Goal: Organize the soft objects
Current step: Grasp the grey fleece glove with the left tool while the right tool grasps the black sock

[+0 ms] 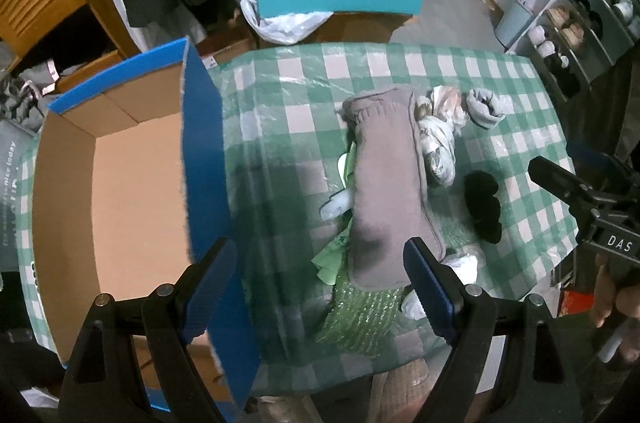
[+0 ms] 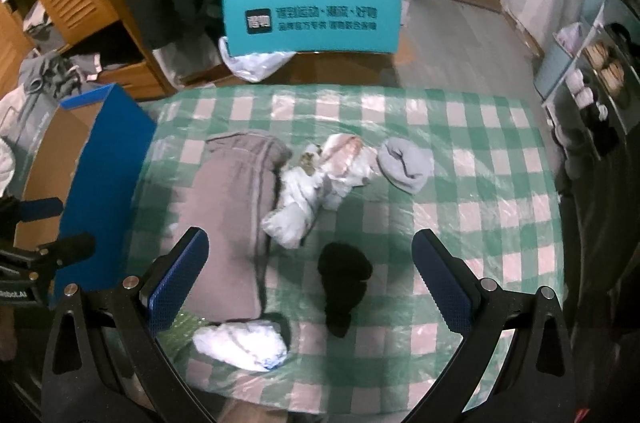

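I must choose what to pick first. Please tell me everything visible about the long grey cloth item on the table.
The long grey cloth item looks like soft knit fabric with a gathered end on the far side and a seam along one edge. It lies flat on the green checked tablecloth, partly over green bubble wrap. A white knotted bundle is beside it. No fingers touch it.

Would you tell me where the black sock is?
The black sock lies on the checked tablecloth, between the right gripper's open fingers, right of the grey pouch.
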Available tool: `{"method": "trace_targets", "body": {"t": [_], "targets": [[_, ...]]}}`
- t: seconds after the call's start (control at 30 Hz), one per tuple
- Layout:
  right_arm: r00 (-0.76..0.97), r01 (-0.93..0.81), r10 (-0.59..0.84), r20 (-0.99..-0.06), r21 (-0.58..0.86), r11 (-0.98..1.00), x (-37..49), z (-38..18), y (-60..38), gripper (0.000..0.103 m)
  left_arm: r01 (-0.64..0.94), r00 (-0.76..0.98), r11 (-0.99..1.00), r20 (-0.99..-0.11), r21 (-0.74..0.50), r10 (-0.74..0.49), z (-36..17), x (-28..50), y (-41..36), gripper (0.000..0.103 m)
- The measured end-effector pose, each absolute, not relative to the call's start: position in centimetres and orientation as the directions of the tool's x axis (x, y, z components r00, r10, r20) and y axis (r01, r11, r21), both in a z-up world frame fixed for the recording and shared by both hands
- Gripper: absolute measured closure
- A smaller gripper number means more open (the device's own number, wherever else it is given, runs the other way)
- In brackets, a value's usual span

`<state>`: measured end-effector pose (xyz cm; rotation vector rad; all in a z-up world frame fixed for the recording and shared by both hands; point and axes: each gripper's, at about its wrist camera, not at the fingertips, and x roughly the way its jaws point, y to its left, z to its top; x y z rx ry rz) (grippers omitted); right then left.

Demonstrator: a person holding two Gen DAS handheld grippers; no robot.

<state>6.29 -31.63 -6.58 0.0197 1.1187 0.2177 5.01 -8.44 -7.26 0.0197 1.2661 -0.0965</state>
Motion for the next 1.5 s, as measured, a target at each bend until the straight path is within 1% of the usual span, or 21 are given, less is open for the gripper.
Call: {"method": "trace_targets", "body": {"t": [0.2,0.47,0.7,1.2,1.33,1.37,1.4,1.43,1.47,1.5], "targets": [[0.395,-0.145,0.174,-0.902,0.126,0.981,7.0,-8.1,-32.3,0.002,0.097,0.241,0.995,-0.969,-0.024,-0.047,-9.2,6.1,-9.7,0.016],[0.344,-0.134,0.159,-0.925,0.119,0.984,7.9,-11.1,-32.9,0.002,0.099,0.178,0.994,-0.982,-0.038,-0.055,-12.0,7.7,-11.2,0.016],[0.289,-0.11,0.156,-0.945,0.129,0.985,8.5,-13.8,-33.6,0.002,0.072,0.153,0.996,-0.987,-0.044,-0.055,-13.8,9.0,-11.8,0.016],[0.192,-0.132,0.138,-0.972,0.114,0.985,9.2,-18.5,-33.4,0.003,0.058,0.097,0.997,-0.994,-0.05,-0.055,-16.7,10.5,-13.4,0.016],[0.174,-0.155,0.129,-0.976,0.102,0.983,9.0,-19.5,-32.9,0.013,0.049,0.093,0.997,-0.993,-0.066,-0.071,-17.0,10.6,-14.1,0.016],[0.165,-0.16,0.122,-0.979,0.095,0.982,9.0,-19.7,-32.8,0.019,0.053,0.093,0.996,-0.993,-0.066,-0.071,-17.2,10.5,-14.3,0.016],[0.16,-0.163,0.118,-0.98,0.092,0.982,9.0,-19.9,-32.7,0.022,0.058,0.092,0.996,-0.993,-0.062,-0.067,-17.3,10.5,-14.7,0.016],[0.158,-0.166,0.12,-0.98,0.093,0.982,8.9,-20.1,-32.7,0.029,0.063,0.09,0.996,-0.994,-0.057,-0.062,-17.4,10.5,-15.0,0.016],[0.158,-0.165,0.121,-0.98,0.095,0.982,8.8,-20.2,-32.7,0.038,0.069,0.089,0.996,-0.994,-0.052,-0.058,-17.4,10.5,-15.4,0.016],[0.159,-0.164,0.127,-0.979,0.1,0.981,8.8,-20.2,-32.7,0.043,0.072,0.089,0.996,-0.995,-0.046,-0.053,-17.5,10.5,-15.6,0.016]]}}
